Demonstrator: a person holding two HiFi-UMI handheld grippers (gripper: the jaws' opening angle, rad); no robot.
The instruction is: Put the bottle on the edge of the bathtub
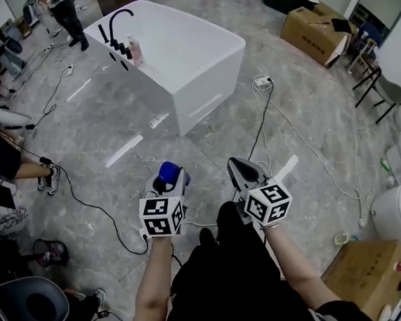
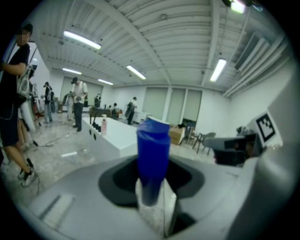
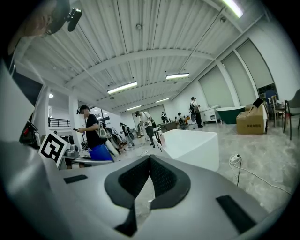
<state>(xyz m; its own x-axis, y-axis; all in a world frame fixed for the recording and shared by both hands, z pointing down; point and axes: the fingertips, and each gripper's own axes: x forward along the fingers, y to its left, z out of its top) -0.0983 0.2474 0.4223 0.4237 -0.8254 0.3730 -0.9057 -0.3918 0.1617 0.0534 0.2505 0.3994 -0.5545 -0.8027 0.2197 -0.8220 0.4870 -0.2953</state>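
Left tongs (image 1: 173,188): clenched on the blue bottle (image 2: 153,154), held upright between the jaws, top standing above them.
Right tongs (image 3: 150,161): pressed together, nothing between.
Bottle place: in the left tongs, well apart from the white bathtub (image 1: 198,58) ahead.
Handling: probably light, stiff plastic with smooth, somewhat slippery sides; best gripped around the body and set down upright on the flat rim.
Count: one blue bottle, two tongs, one bathtub, one pink bottle (image 1: 134,48) on its rim, one black faucet (image 1: 118,19).
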